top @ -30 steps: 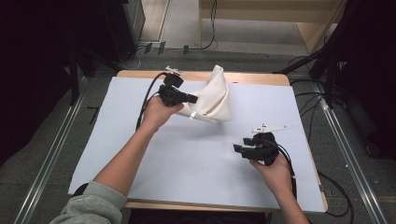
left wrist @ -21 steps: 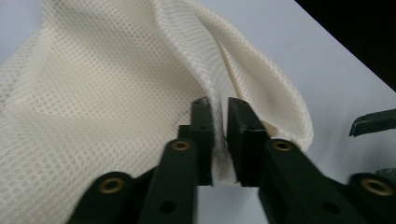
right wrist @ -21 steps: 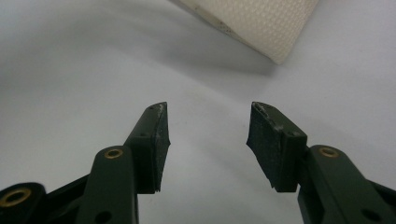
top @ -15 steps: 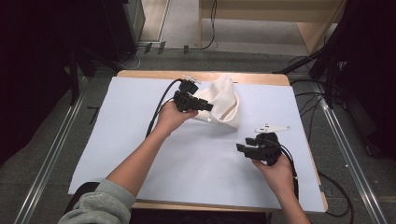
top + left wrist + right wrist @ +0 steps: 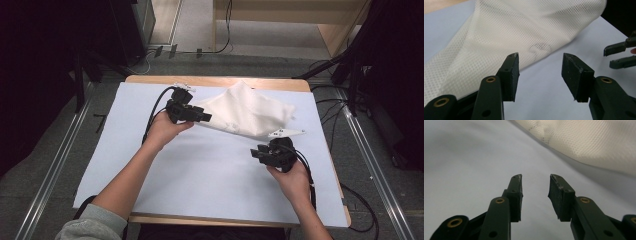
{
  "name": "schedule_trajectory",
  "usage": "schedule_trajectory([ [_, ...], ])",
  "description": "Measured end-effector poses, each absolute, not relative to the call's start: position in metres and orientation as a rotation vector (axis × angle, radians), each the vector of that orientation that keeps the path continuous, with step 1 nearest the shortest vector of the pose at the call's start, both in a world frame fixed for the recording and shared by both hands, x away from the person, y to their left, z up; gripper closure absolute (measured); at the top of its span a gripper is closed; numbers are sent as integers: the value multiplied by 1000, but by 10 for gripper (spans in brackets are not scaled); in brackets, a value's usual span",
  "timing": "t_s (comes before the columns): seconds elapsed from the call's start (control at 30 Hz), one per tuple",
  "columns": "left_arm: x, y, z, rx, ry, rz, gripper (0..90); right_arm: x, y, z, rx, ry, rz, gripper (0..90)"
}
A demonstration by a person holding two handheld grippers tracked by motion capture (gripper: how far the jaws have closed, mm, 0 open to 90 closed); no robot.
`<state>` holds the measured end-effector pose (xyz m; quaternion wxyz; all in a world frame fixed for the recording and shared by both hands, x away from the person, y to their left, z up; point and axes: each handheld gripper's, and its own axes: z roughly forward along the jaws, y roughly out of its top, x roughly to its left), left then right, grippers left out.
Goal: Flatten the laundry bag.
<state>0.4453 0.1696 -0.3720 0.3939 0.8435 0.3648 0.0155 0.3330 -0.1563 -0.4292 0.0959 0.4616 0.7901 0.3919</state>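
Note:
A white mesh cloth (image 5: 247,112) lies crumpled on the pale blue table cover (image 5: 200,170), toward the far right. My left gripper (image 5: 204,118) sits at the cloth's left edge. Its jaws have just been opening and stand wide apart with nothing between them. In the left gripper view the left gripper (image 5: 540,55) has the cloth (image 5: 524,30) just behind its left jaw. My right gripper (image 5: 258,153) rests on the cover just in front of the cloth. The right gripper (image 5: 535,177) has been closing on nothing, with a gap left, and the cloth (image 5: 589,140) lies beyond it.
The table's wooden edge (image 5: 215,80) shows at the back. Black cables (image 5: 155,110) trail from both grippers. Metal rails (image 5: 55,165) run along the floor on both sides. The right gripper's jaws (image 5: 621,53) show at the right edge of the left gripper view.
The left gripper let go of the cloth, which dropped from a raised peak and spread out to the right. The left hand swung right, then back left. The right gripper's jaws narrowed.

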Motion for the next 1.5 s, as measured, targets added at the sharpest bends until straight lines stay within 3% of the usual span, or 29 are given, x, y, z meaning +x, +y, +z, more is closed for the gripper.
schedule_trajectory([
  [0.2,433,186,-382,2126,950,43,487,340,-165,-425,1399,2330,1165,705],
  [0.47,421,200,-389,2125,964,46,479,358,-183,-421,1435,2278,1135,697],
  [0.93,409,211,-400,2126,977,48,475,420,-233,-424,1574,2184,1025,722],
  [1.23,410,218,-403,2108,989,46,476,462,-243,-446,1606,2123,987,614],
  [1.5,412,219,-405,2106,993,33,475,489,-240,-459,1660,2115,915,570],
])
